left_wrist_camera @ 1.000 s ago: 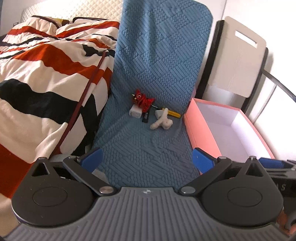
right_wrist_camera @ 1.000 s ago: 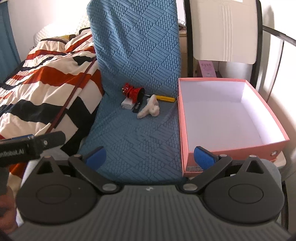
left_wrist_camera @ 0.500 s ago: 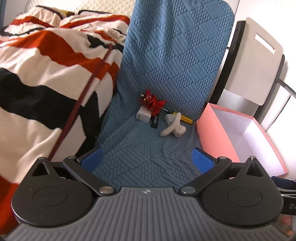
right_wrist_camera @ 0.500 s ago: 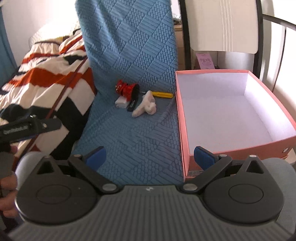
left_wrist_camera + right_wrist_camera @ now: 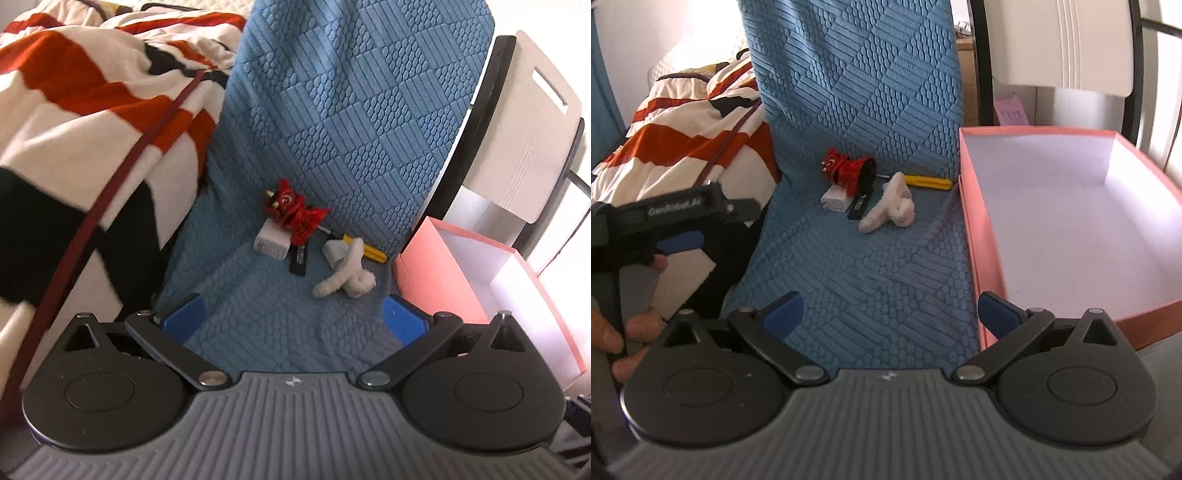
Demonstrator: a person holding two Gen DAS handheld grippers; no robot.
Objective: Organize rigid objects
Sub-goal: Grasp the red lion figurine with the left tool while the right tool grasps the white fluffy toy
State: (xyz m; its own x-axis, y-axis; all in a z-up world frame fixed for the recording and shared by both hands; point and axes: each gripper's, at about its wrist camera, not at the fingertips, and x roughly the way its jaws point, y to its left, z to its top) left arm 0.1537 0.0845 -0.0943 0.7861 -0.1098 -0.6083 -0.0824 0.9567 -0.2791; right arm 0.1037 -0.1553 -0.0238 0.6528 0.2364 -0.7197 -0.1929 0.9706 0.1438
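1. Both tools w/ fingers spread wide, nothing between them: left tool (image 5: 291,317), right tool (image 5: 890,310). Both hover low over the blue quilted mat (image 5: 295,332), short of the pile.
2. Task things sit bunched near the mat's fold, dead ahead of both tools: red lion toy (image 5: 291,210), white charger block (image 5: 271,242) touching it in front, black flat stick (image 5: 299,258) just beside, small white adapter (image 5: 334,253), yellow pen (image 5: 369,251) behind, fluffy white plush (image 5: 347,280) nearest.
3. Pink box (image 5: 1071,229) is empty, open top, on the right of the pile; its near wall sits just beside the yellow pen (image 5: 929,181).
4. Key relation: pile lies fwd & slightly right of left tool, fwd & slightly left of right tool. Left tool looks nearer to it.
5. Long axes: pen runs left-right across the view; black stick runs roughly near-far. Pen prob. wants a grasp across its width, from front.
6. Plush is soft, so likely not a target; it partly covers the adapter and blocks a straight reach.
7. Nothing boxed yet; task at its start.
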